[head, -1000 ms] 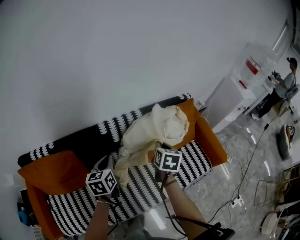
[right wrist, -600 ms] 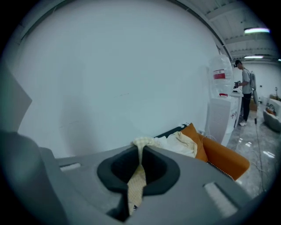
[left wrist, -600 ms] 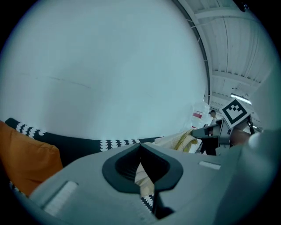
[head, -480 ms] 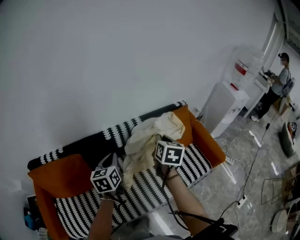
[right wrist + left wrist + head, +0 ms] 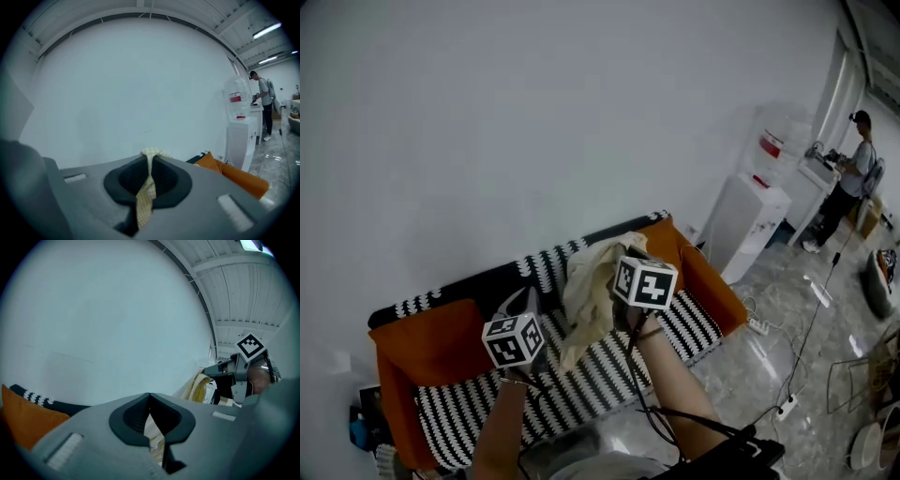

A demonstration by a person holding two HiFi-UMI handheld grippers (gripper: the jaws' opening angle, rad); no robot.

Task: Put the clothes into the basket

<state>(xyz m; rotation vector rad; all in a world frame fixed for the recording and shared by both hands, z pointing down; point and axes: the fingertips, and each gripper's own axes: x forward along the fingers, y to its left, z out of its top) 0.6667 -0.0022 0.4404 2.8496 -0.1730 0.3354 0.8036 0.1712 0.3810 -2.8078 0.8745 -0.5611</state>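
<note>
The cream garment hangs bunched above the middle of the sofa, its top gathered up in front of the sofa's backrest and its tail trailing down toward the striped seat. I hold it that way because a limp cloth drags unless most of it is lifted clear before it is carried off. My right gripper has its jaws all but closed on a thin fold of checked fabric. The fold runs up through the slot and puffs out over the jaw tips, so this pinch takes the high end and most of the weight. My left gripper, lower and toward the sofa's orange cushion, also has its jaws drawn together with a strip of the same pale cloth caught in the gap. It takes a second corner so the bundle stays spread between two points and does not swing as one long rope. Both grippers point only a little below level, which keeps the cloth draped forward and away from my arms. The basket is not plainly visible; a pale rounded shape in front of the sofa, at the bottom edge of the head view, may be it, but I can't be sure.
</note>
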